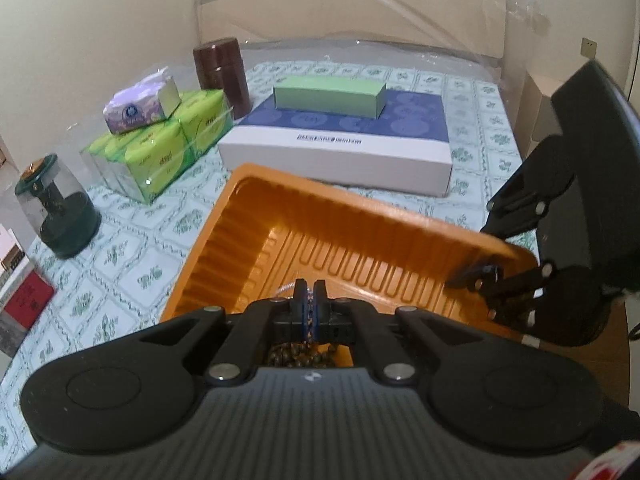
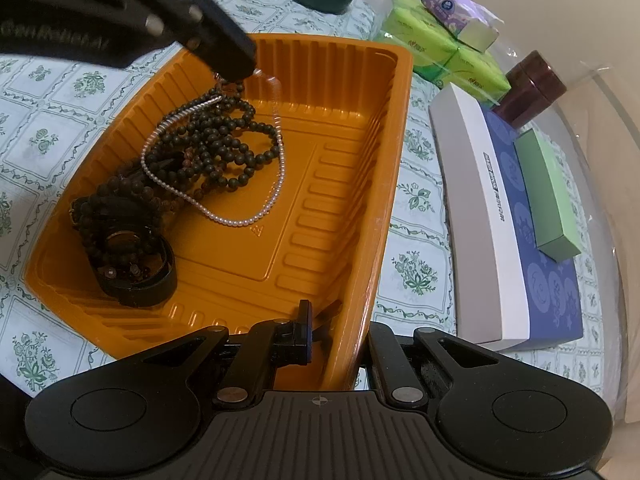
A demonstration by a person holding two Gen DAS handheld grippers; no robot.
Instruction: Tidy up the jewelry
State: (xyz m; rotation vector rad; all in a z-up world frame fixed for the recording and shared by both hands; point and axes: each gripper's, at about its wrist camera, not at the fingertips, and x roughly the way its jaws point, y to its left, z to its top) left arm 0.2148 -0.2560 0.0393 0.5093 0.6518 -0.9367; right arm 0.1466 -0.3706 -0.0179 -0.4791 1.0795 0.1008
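- Black and ribbed, the right gripper [image 2: 332, 332] fills the near edge of its own view, one finger inside the orange tray [image 2: 352, 184] and the other outside, pinching the tray's wall.
- From the left wrist view that same gripper [image 1: 490, 276] shows at the tray's far right corner [image 1: 248, 224], clamped on the rim.
- Left gripper [image 1: 309, 300]: its fingers are pressed together on a thin pearl strand (only a sliver of it shows past the tips there).
- Only the right wrist view lays out the tray's contents: the pearl necklace [image 2: 224, 184] hangs in a loop from the left gripper [image 2: 236, 70] and drapes over a tangle of dark bead strands [image 2: 224, 144]; a black strap coil [image 2: 140, 276] lies in the near left corner.
- Moulded plastic with ribbed walls and floor, the tray sits on a green floral tablecloth [image 2: 416, 264].
- Beyond it: a white-and-blue flat box [image 1: 340, 144] with a green carton [image 1: 330, 98] on top, green tissue packs [image 1: 160, 152], a purple tissue pack [image 1: 140, 108], a dark brown canister [image 1: 222, 74], and a clear-domed dark green item [image 1: 56, 208].
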